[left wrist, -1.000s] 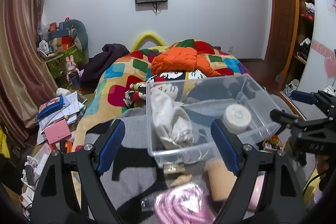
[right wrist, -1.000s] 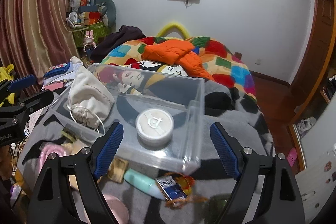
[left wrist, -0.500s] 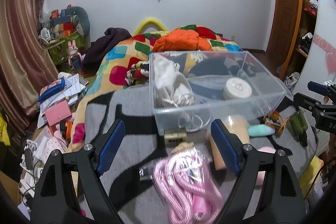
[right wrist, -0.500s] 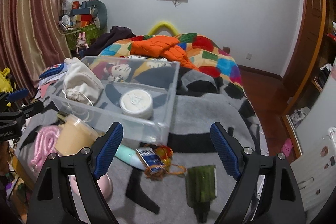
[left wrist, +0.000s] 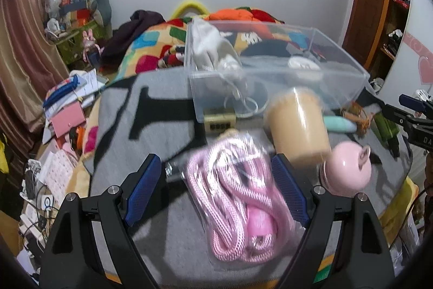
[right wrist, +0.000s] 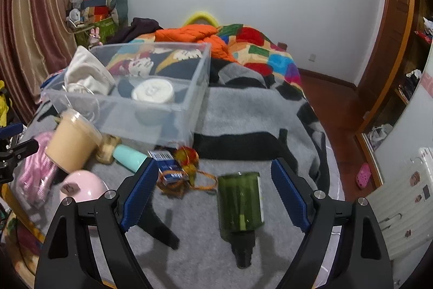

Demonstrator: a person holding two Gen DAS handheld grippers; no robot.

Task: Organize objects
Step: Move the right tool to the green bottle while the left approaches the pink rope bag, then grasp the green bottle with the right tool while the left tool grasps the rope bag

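A clear plastic bin [left wrist: 343, 67] [right wrist: 197, 88] stands on a grey blanket and holds a white cloth bag [left wrist: 213, 50] [right wrist: 86, 72] and a round white jar [right wrist: 153, 91]. My left gripper [left wrist: 216, 191] is open, its fingers on either side of a bagged pink rope [left wrist: 238, 202]. My right gripper [right wrist: 213, 197] is open, with a dark green bottle [right wrist: 240, 205] lying between its fingers. In front of the bin lie a tan cup [left wrist: 297, 126] [right wrist: 71, 140], a pink round lid [left wrist: 347, 167] [right wrist: 82, 186], a mint tube [right wrist: 128, 156] and a blue box [right wrist: 167, 169].
A brass combination lock [left wrist: 219, 122] sits at the bin's near wall. An orange cord tangle [right wrist: 189, 175] lies by the blue box. A patchwork quilt with an orange jacket [right wrist: 189, 34] lies behind. Papers and clutter [left wrist: 67, 104] cover the floor on the left.
Both grippers have pulled back and lowered. The bin now sits farther off, and the pink rope and green bottle have come between the open fingers.
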